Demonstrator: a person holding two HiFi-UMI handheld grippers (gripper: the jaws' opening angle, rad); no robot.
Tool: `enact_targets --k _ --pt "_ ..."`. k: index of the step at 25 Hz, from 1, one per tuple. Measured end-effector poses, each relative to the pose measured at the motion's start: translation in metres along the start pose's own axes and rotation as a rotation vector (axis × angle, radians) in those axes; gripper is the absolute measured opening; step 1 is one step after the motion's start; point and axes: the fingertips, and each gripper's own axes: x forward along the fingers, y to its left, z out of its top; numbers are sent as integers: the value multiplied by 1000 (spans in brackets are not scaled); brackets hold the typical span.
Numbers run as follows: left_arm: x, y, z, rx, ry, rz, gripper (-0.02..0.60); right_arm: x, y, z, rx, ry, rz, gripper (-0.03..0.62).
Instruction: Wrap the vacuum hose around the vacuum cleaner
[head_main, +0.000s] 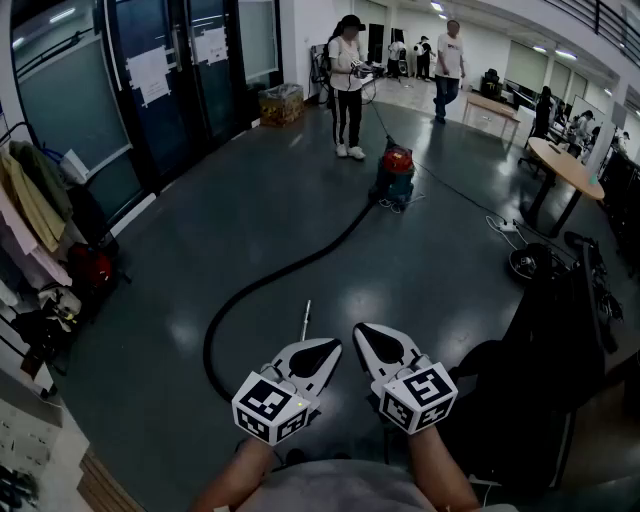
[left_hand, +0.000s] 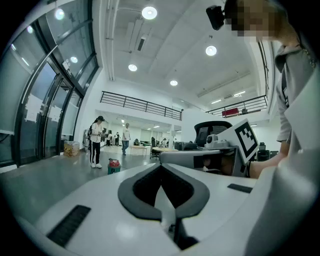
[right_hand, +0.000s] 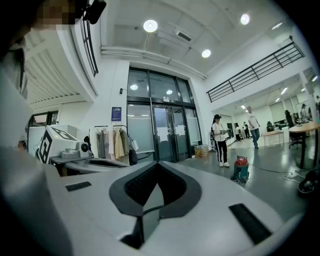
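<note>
Black, one vacuum hose (head_main: 290, 268) snakes away from the single red vacuum cleaner (head_main: 396, 170) toward us; our left gripper (head_main: 328, 349) and right gripper (head_main: 365, 334), two clenched empty, sit far from it.

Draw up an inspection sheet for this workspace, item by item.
Surface: glossy dark grey floor, with the hose lying across it.
Job's things: red-and-teal vacuum cleaner stands far ahead; its long black hose lies unwrapped and curves back in a loop near the grippers.
Clutter: cardboard box by the doors; hanging clothes at left.
Grippers: left gripper and right gripper are both shut and empty, side by side above the floor.
Cables: thin cable runs from the vacuum toward a white power strip.
Surroundings: dark glass doors; person in white top beside the vacuum; round wooden table at right.
</note>
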Motion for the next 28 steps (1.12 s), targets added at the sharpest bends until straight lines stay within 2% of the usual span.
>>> enact_targets --k 14,21,28 --pt "2 -6 -3 -5 2 33 8 -12 -8 -3 19 -7 3 3" --pt "11 -13 -6 6 4 71 8 -21 -19 -4 11 -5 39 3" --pt "9 -1 -7 1 17 135 8 -20 -28 2 -10 -6 76 3"
